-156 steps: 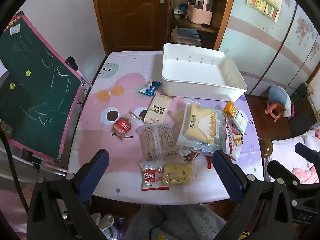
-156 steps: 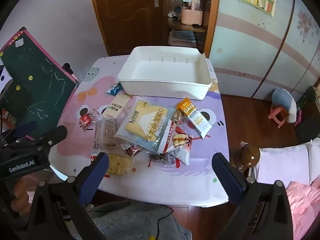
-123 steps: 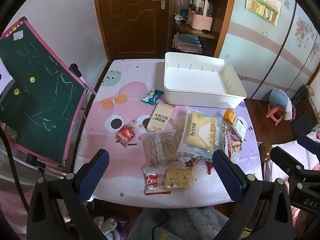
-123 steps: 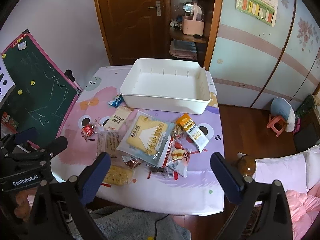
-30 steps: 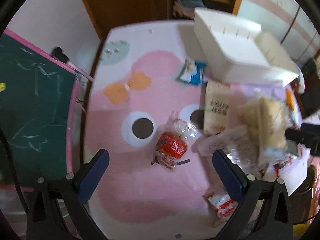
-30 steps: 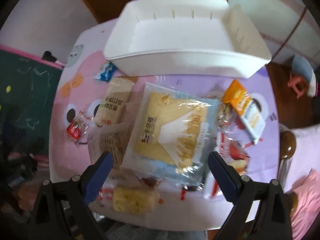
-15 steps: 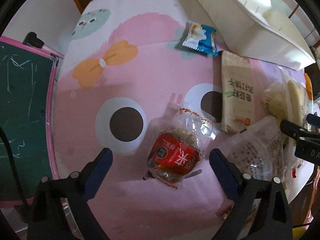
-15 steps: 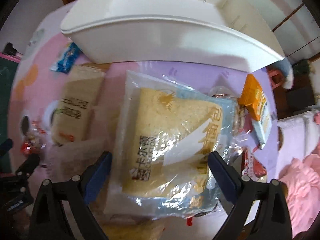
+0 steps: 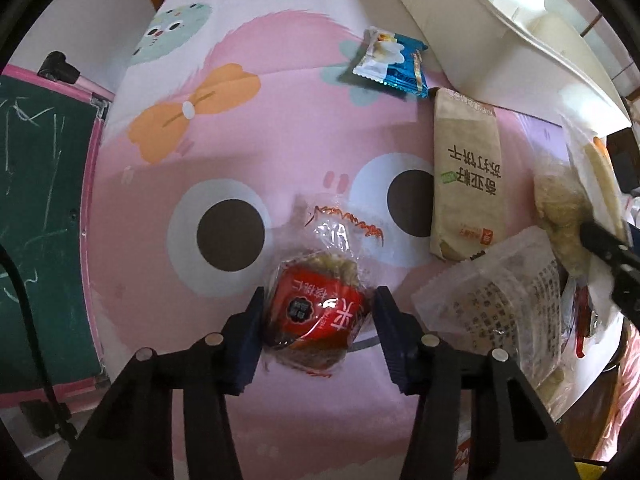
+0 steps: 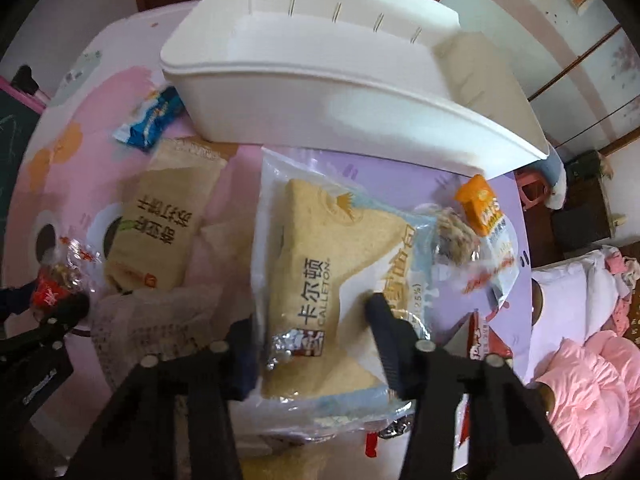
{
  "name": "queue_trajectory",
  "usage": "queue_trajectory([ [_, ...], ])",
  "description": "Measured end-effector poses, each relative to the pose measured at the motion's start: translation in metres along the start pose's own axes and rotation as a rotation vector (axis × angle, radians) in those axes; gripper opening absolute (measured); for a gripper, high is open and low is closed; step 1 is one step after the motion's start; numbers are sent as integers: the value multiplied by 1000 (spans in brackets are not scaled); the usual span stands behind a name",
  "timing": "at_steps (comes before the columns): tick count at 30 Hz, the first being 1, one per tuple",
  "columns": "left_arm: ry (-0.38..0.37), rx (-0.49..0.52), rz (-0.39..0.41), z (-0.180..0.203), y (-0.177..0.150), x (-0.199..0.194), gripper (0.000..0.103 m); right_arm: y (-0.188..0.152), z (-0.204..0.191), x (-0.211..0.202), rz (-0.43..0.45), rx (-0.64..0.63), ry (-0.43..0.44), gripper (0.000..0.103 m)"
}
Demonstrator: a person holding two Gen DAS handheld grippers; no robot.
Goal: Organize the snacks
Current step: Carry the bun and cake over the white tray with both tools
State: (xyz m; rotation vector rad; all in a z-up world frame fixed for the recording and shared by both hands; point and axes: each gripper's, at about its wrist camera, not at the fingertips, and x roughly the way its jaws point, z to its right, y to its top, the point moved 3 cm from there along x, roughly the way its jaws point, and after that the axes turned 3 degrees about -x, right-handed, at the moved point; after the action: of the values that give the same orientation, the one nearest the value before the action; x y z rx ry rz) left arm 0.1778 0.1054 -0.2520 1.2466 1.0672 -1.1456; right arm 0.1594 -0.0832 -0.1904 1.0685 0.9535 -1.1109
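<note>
My left gripper [image 9: 318, 332] points straight down at the pink tablecloth, and its jaws are closing on a red snack packet [image 9: 316, 312]; both blue pads touch the packet's sides. In the right wrist view my right gripper [image 10: 314, 340] is closing on the large clear bread packet [image 10: 328, 264], whose near end bunches up between the fingers. The white bin [image 10: 320, 92] stands just beyond the bread packet and holds nothing that I can see. The red packet [image 10: 48, 292] and the left gripper's dark body show at the left edge of that view.
A beige cracker packet [image 9: 466, 184], a blue-and-white packet [image 9: 392, 64] and a clear printed packet [image 9: 500, 288] lie between the two grippers. An orange packet [image 10: 482, 208] lies right of the bread. A green chalkboard [image 9: 36, 200] stands off the table's left edge.
Both grippers came down close to the table. Their jaws went from wide apart to closed in, the left around the red packet and the right around the bread packet.
</note>
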Motion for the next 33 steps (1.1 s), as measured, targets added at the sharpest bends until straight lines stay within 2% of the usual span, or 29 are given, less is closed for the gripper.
queue_trajectory([
  [3, -12, -25, 24, -1, -5, -15, 49, 3, 8, -11, 33, 12, 39, 30],
  [6, -24, -44, 63, 1, -7, -39, 49, 2, 23, -27, 61, 57, 134, 22],
  [8, -35, -49, 92, 3, -7, -57, 49, 1, 31, -39, 63, 101, 231, 21],
  [12, -77, -46, 171, 16, -1, -109, 49, -2, 45, -70, 103, 153, 369, 21],
  [15, -115, -22, 234, 25, 11, -147, 49, -1, 61, -99, 153, 185, 440, 21],
  [21, -189, 40, 352, 61, 40, -221, 49, 18, 92, -152, 275, 197, 430, 21],
  [24, -211, 81, 396, 87, 58, -246, 49, 36, 110, -171, 335, 192, 404, 21],
  [29, -191, 115, 452, 131, 93, -263, 49, 75, 141, -187, 412, 189, 376, 21],
  [33, -167, 92, 473, 160, 127, -261, 49, 111, 164, -181, 436, 199, 380, 22],
])
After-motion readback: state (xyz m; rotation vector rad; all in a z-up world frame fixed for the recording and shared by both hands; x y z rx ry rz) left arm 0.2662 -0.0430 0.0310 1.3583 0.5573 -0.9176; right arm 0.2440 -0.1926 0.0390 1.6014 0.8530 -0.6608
